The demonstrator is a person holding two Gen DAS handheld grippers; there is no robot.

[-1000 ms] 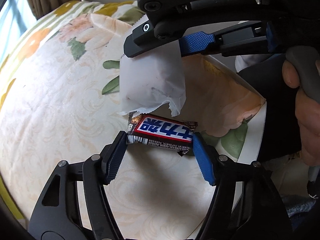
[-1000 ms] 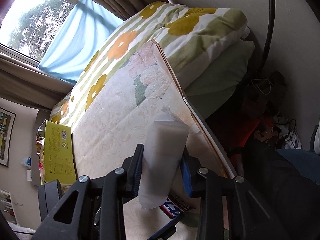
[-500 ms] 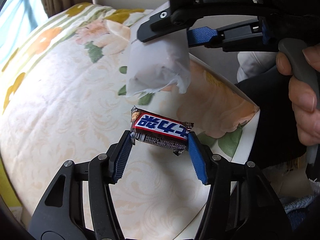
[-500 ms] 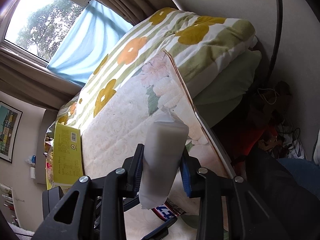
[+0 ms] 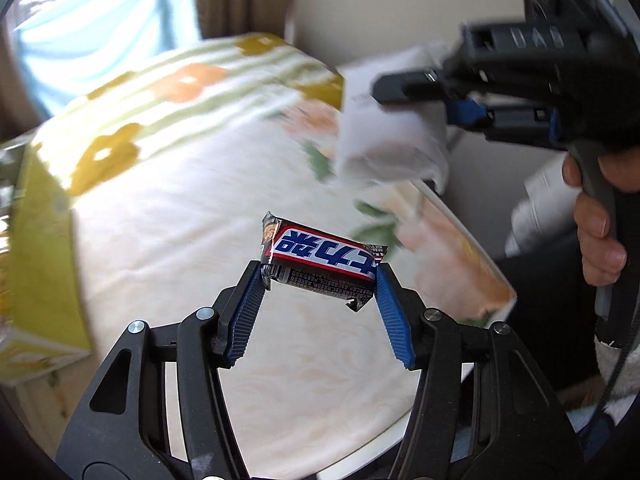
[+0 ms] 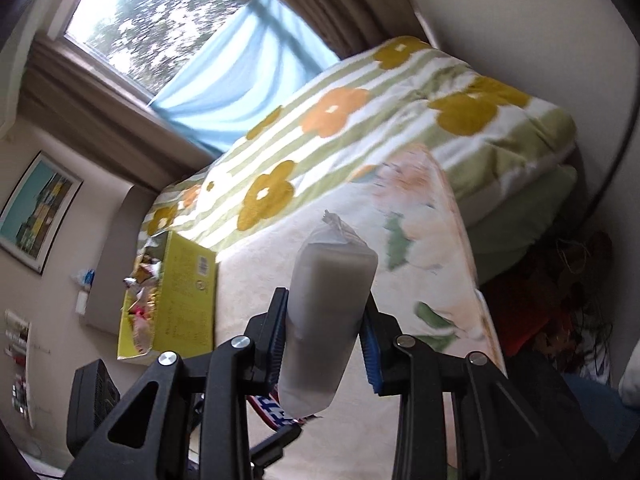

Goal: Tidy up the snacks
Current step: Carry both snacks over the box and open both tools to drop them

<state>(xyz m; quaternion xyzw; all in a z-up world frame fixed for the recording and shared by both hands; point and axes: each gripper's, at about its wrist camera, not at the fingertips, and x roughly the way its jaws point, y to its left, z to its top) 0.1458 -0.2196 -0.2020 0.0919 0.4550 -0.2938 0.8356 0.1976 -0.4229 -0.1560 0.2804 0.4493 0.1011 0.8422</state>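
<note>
Above the flowered table top (image 5: 168,216), each gripper holds a snack clear of the surface
Left gripper (image 5: 320,280) pinches a red, white and blue candy bar (image 5: 320,258) by its two ends between the blue pads (image 5: 244,312); right gripper (image 6: 325,330) has its jaws pressed on the sides of a white frosted packet (image 6: 326,320), which stands up past the fingertips. Seen from the left wrist, that packet hangs blurred beyond the bar, a hand (image 5: 596,232) on the right gripper's handle. Over at the table's far side, a yellow box (image 6: 182,296) stands open with wrapped snacks inside, beside a striped, flowered blanket (image 6: 360,128)
</note>
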